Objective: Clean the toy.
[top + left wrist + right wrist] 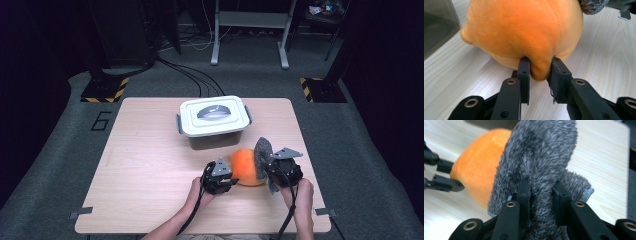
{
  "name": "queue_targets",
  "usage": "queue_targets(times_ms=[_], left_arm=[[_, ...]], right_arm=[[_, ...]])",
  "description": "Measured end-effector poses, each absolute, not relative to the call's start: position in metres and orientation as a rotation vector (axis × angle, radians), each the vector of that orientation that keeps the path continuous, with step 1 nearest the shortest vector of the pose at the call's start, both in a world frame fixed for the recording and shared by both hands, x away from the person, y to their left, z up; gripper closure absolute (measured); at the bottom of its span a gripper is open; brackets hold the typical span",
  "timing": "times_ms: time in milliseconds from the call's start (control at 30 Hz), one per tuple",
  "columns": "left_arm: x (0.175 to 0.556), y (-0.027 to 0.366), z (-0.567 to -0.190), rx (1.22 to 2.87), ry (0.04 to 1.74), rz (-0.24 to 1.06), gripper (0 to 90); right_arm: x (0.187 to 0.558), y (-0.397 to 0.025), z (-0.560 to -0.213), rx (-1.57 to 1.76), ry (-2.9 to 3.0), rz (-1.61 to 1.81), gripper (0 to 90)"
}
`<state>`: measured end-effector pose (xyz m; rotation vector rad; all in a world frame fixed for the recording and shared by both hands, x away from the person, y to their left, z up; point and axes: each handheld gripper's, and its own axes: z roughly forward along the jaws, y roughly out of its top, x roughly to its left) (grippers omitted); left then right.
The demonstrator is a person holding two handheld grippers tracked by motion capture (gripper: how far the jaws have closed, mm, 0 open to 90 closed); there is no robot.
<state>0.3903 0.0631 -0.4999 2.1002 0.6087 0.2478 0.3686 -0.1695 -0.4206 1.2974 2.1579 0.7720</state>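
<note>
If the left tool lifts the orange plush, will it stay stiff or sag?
Probably sag: the orange plush dents where the left tool pinches a fold. It looks light and stuffed, and its rounded body may roll a little on the table.

plush ball (246, 166): orange | fuzzy cloth (263, 152): grey | box lid (213, 115): white

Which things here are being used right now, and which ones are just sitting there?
In use:
- orange plush toy, pinched by the left hand-held gripper
- grey fuzzy cloth, clamped in the right hand-held gripper

Just sitting there:
- lidded white box farther back on the table, touched by nothing
</note>
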Motion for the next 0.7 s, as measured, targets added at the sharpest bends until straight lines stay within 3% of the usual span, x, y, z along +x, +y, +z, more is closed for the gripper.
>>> queue_targets(times_ms=[167, 300, 467, 700], left_arm=[[0.39, 0.064, -0.499, 2.096, 0.609, 0.266, 66.4], [0.387, 0.059, -0.499, 2.121, 0.605, 0.368, 51.4], [0.385, 0.055, -0.498, 2.139, 0.59, 0.485, 40.1], [0.385, 0.05, -0.496, 2.126, 0.563, 0.557, 36.6]], right_arm=[[0.376, -0.172, -0.427, 1.31, 2.154, 0.766, 71.5], [0.382, -0.174, -0.43, 1.322, 2.135, 0.766, 71.5], [0.388, -0.176, -0.431, 1.327, 2.138, 0.756, 71.5], [0.393, -0.177, -0.433, 1.342, 2.137, 0.757, 71.5]])
